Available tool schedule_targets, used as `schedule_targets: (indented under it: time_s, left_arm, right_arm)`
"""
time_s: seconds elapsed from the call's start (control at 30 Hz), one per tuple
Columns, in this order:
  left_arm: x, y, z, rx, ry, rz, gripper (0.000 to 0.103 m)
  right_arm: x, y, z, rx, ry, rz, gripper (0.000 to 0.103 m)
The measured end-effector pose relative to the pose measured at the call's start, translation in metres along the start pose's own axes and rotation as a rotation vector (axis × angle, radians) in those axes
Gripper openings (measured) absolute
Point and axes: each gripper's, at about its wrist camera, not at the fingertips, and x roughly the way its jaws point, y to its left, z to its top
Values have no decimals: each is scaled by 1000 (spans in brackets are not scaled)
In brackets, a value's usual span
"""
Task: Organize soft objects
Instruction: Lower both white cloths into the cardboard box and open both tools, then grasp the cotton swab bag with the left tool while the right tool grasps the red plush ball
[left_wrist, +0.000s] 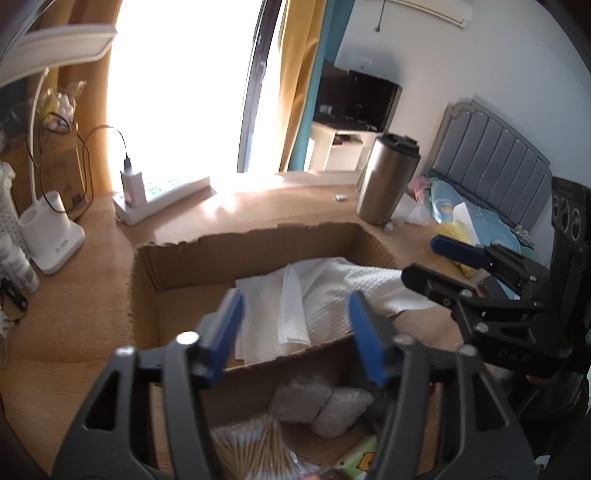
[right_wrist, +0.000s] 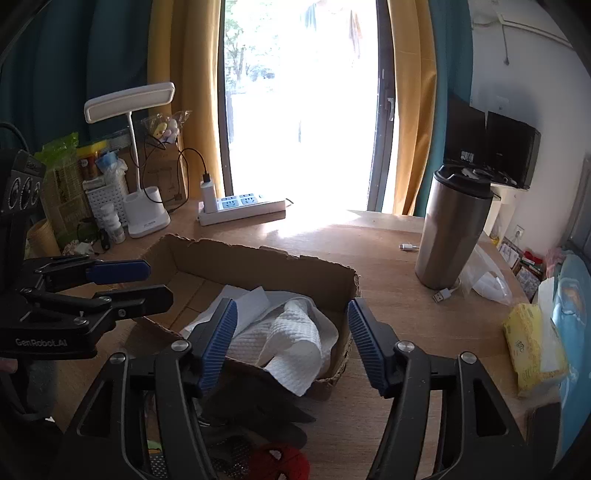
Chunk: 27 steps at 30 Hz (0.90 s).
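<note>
A torn cardboard box stands on the wooden desk with a white textured cloth lying crumpled inside it. My left gripper hovers over the box's near wall, open, with nothing between its blue pads. My right gripper is open too, above the box's near right corner, and its pads touch nothing. Each gripper shows in the other's view: the right gripper at the box's right side, the left gripper at its left side.
Two grey wrapped bundles and a bag of cotton swabs lie in front of the box. Dark gloves and a red mask lie near me. A steel tumbler, yellow tissue pack, power strip and desk lamp surround the box.
</note>
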Motion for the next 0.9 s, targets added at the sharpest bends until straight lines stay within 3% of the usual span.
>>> schedule_targets:
  time_s: [0.53,0.9]
  left_arm:
    - [-53,6,-17,-34,-116,22,77]
    - [-72,7,-33,-51,-138,18,77]
  right_arm:
    - [-35,17,-7,9,-24,-21,69]
    - [-50,25,-19,8,-26,-24,69]
